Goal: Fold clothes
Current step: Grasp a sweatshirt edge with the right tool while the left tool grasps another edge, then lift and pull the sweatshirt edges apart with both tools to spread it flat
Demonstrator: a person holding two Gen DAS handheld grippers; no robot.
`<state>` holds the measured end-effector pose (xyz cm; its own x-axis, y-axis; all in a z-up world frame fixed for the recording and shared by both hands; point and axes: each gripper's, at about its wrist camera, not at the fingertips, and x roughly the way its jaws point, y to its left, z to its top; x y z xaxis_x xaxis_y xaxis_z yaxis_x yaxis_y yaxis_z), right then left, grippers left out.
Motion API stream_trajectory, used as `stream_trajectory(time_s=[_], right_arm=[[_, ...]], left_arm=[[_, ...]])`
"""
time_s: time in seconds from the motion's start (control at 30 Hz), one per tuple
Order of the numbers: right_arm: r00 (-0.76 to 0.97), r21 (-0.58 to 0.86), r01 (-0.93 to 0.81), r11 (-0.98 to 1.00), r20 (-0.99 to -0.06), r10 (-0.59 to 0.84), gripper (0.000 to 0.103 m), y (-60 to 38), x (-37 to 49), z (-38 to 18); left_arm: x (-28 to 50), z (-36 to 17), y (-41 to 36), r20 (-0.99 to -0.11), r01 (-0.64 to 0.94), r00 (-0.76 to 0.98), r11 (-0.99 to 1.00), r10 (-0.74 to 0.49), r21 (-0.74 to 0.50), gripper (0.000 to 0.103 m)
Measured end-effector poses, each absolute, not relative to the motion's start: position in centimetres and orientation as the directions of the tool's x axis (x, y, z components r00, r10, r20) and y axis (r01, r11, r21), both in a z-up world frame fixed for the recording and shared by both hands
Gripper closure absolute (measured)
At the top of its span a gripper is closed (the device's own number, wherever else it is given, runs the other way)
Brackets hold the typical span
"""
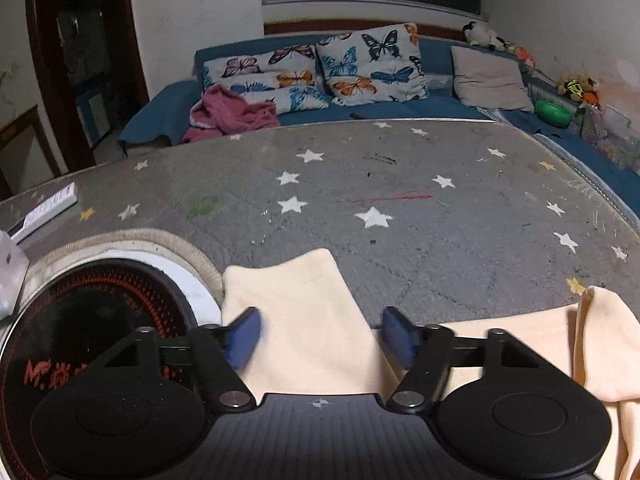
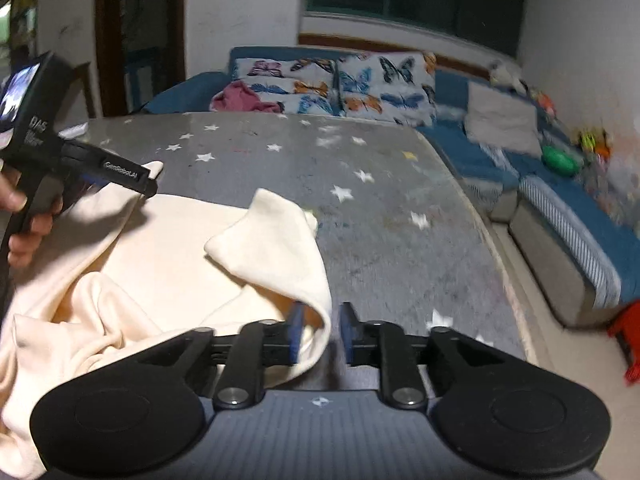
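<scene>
A cream garment [image 1: 304, 320] is spread on the star-patterned grey table [image 1: 360, 200], its long axis running across between the two grippers. One sleeve-like end points away, lying between the wide-apart jaws of the left gripper [image 1: 320, 336] — unclamped. A raised fold is seen between the parted jaws of the right gripper [image 2: 320, 332], draped against the left blue pad [image 2: 296, 332] — no clamping is visible.

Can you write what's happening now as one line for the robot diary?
step: fold clothes | cream garment: rumpled on star-print table | left gripper: open over sleeve | right gripper: open around a fold
</scene>
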<state>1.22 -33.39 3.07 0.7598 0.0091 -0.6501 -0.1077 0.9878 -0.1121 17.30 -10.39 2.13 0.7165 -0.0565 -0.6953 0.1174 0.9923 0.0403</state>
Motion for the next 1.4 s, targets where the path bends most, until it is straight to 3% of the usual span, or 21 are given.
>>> stream_trajectory(time_s=[0.07,0.13,0.23,0.3,0.37,0.67,1.07,1.27,1.33,1.4], right_arm=[[0.761,-0.15,-0.15,0.977,-0.649,0.017,0.059,-32.6,1.8,3.0],[0.756,-0.183,-0.185,0.965,-0.654,0.021,0.059,-31.8,2.6,2.6],[0.741,-0.197,-0.209,0.958,-0.672,0.023,0.071,-31.2,3.6,1.9],[0.734,-0.179,-0.208,0.962,-0.678,0.033,0.09,-31.2,3.9,1.7],[0.744,-0.158,-0.182,0.97,-0.667,0.031,0.095,-31.6,3.7,1.9],[0.817,-0.102,0.012,0.995,-0.573,-0.068,0.097,-36.1,-0.8,4.8],[0.782,0.013,0.239,0.971,-0.596,-0.184,0.097,-42.6,-8.1,4.0],[0.752,0.029,0.296,0.955,-0.624,-0.214,0.096,-44.2,-9.3,2.9],[0.741,0.034,0.316,0.948,-0.633,-0.224,0.094,-44.7,-9.7,2.5],[0.73,0.039,0.335,0.942,-0.642,-0.233,0.084,-45.2,-10.1,2.2]], left_arm=[[17.2,2.1,-10.0,-0.689,0.124,0.721,0.992,-0.065,0.036,0.061],[17.1,2.3,-9.5,-0.688,0.128,0.722,0.991,-0.076,0.025,0.071],[16.8,2.7,-8.9,-0.682,0.132,0.726,0.991,-0.089,0.01,0.087],[16.5,3.0,-8.6,-0.675,0.137,0.731,0.991,-0.1,0.002,0.098],[16.2,3.3,-8.3,-0.671,0.134,0.734,0.991,-0.1,-0.002,0.099],[12.5,6.2,-4.8,-0.615,0.09,0.779,0.992,-0.122,-0.084,0.1],[1.0,12.1,4.2,-0.49,-0.026,0.869,0.983,-0.069,-0.184,0.1],[-4.4,10.8,9.6,-0.537,-0.157,0.843,0.973,0.041,-0.172,0.1],[-5.3,9.1,10.9,-0.584,-0.201,0.809,0.966,0.07,-0.162,0.1],[-5.9,7.3,12.0,-0.633,-0.233,0.77,0.958,0.076,-0.168,0.1]])
